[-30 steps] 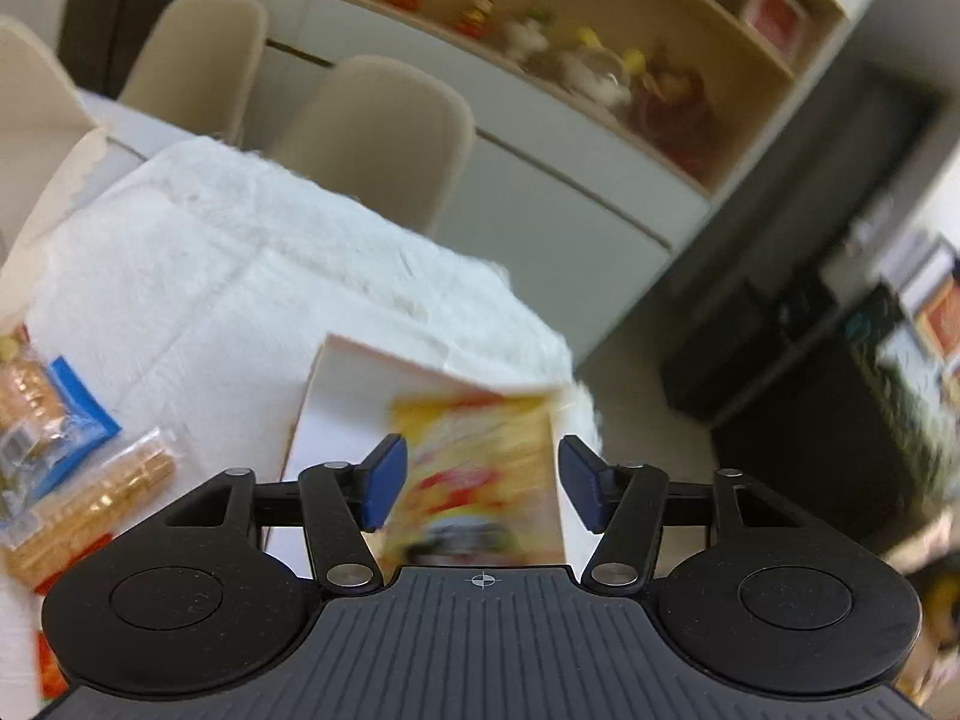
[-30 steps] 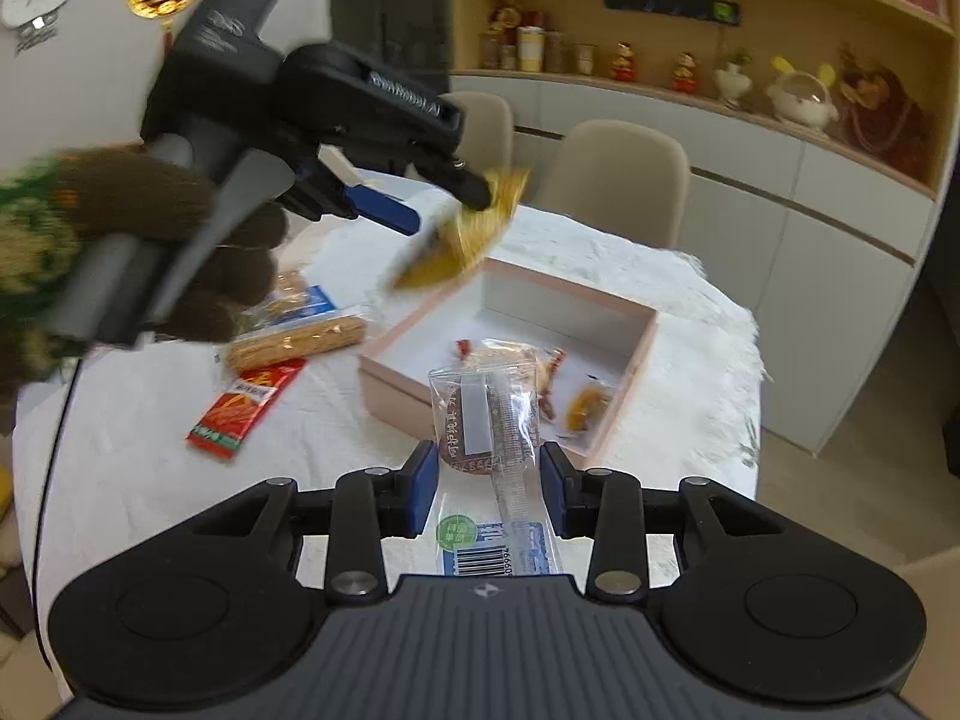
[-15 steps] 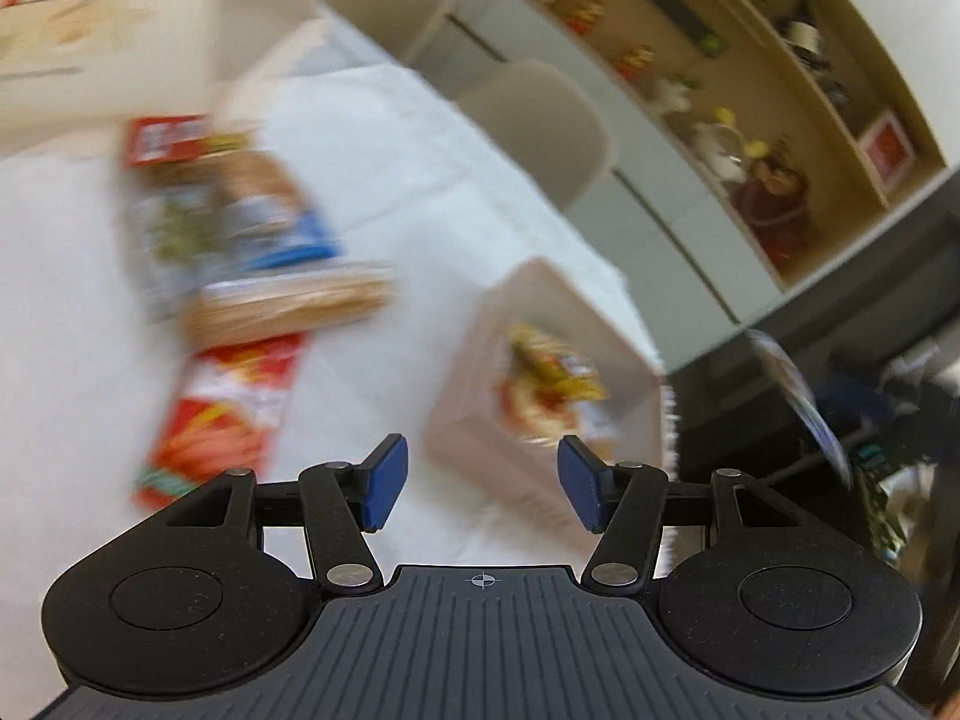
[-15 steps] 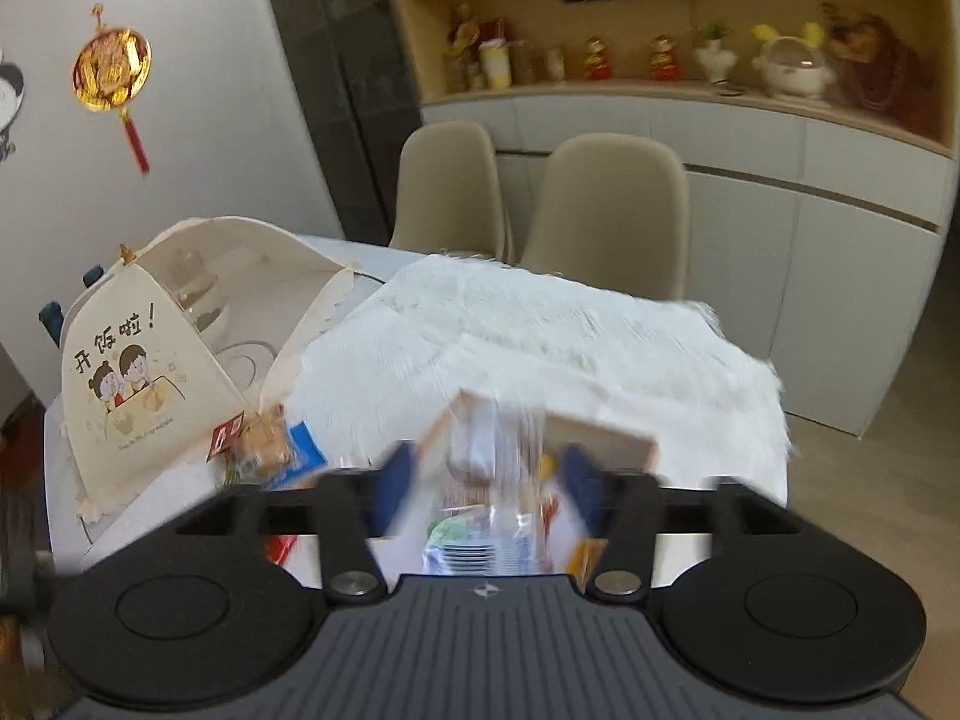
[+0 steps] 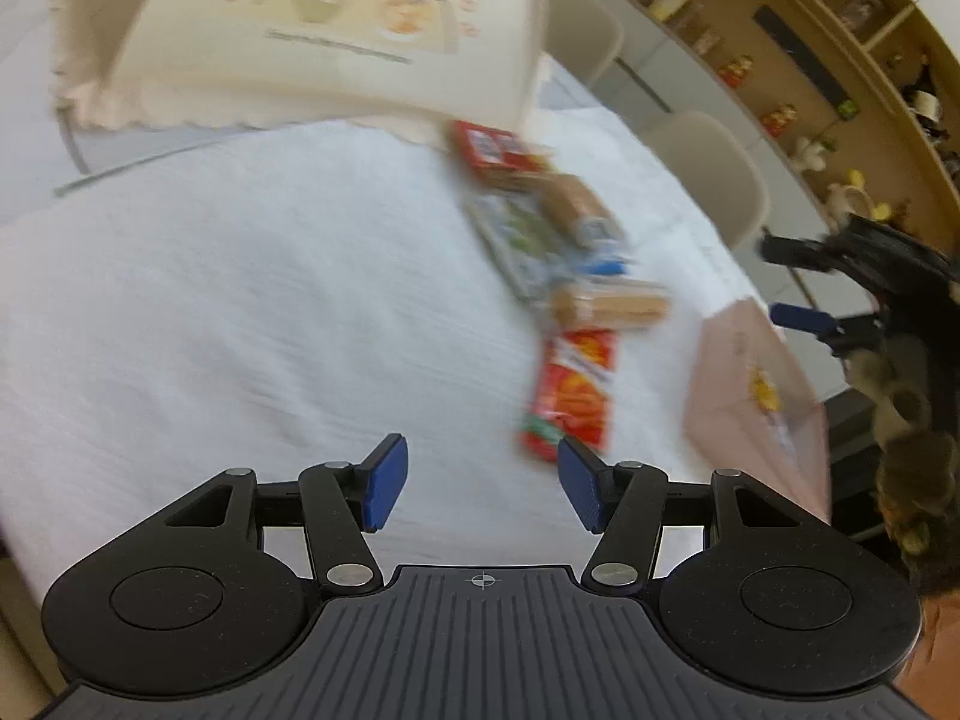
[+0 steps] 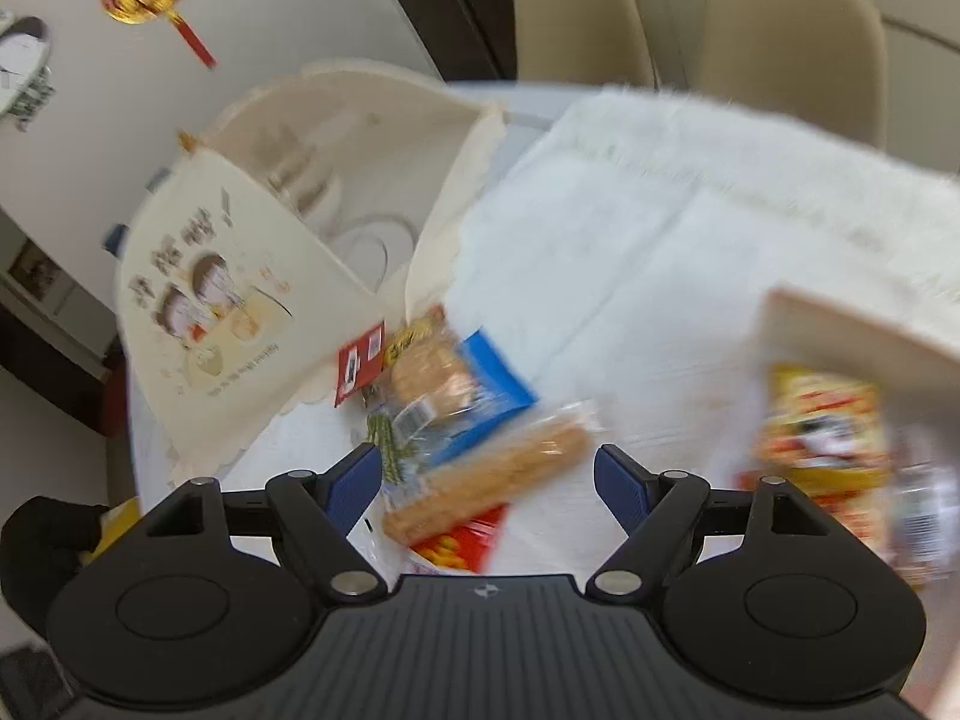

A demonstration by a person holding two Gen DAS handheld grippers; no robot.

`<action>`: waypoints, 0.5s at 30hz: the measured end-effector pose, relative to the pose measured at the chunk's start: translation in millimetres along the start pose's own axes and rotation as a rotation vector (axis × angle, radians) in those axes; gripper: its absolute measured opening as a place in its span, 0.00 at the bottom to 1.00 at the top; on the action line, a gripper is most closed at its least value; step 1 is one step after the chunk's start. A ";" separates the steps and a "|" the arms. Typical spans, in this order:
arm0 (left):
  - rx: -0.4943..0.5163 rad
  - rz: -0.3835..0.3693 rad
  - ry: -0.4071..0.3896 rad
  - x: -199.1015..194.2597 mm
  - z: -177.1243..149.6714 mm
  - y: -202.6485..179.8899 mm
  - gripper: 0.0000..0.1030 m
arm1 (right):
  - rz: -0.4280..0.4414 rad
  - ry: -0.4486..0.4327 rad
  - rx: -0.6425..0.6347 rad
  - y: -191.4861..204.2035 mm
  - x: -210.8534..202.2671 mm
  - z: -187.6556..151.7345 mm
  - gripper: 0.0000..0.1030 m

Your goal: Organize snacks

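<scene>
Opening right gripper (image 6: 487, 480), nothing between

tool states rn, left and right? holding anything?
Left tool: open, holding nothing.
Right tool: jaws opening, nothing between them.

White cloth (image 5: 252, 300) on surface, faint woven texture. Beside cream food cover (image 6: 240, 276) with cartoon print: small red packet (image 6: 359, 363), blue-and-clear biscuit pack (image 6: 456, 396), tan wafer pack (image 6: 498, 474), red-orange packet (image 5: 570, 396). Pale pink box (image 5: 720, 372) away from cover, yellow-red printed bag (image 6: 822, 432) inside. Grippers black, pads blue (image 5: 387, 480). Chairs beige (image 6: 786, 30).
</scene>
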State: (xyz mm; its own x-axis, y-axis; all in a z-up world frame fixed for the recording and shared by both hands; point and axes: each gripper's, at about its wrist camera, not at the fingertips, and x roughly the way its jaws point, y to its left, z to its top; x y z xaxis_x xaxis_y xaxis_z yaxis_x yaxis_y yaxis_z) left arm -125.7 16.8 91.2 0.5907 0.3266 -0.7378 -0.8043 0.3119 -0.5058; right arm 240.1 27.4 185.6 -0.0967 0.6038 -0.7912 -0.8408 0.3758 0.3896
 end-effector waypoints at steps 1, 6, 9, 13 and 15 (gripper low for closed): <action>-0.012 -0.003 0.002 -0.5 2.0 8.5 0.59 | -0.011 0.019 -0.012 10.2 16.5 -0.1 0.76; -0.066 -0.034 0.031 3.5 11.1 46.5 0.59 | -0.113 0.038 -0.155 64.1 87.6 18.2 0.76; -0.074 -0.064 0.068 14.0 22.5 65.1 0.59 | -0.180 -0.014 -0.134 84.4 123.6 39.0 0.76; -0.087 -0.115 0.084 28.4 42.6 82.7 0.59 | -0.212 -0.008 -0.082 100.3 176.0 67.9 0.76; -0.088 -0.150 0.074 30.7 53.4 86.6 0.59 | -0.190 0.066 -0.068 103.9 206.6 76.7 0.76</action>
State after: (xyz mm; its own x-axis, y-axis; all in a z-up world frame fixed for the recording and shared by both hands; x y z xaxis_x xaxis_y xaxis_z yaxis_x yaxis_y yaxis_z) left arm -173.7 101.5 48.6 0.7008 0.2150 -0.6801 -0.7119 0.2716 -0.6477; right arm 173.5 245.2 98.8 0.0341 0.4790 -0.8771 -0.8813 0.4284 0.1997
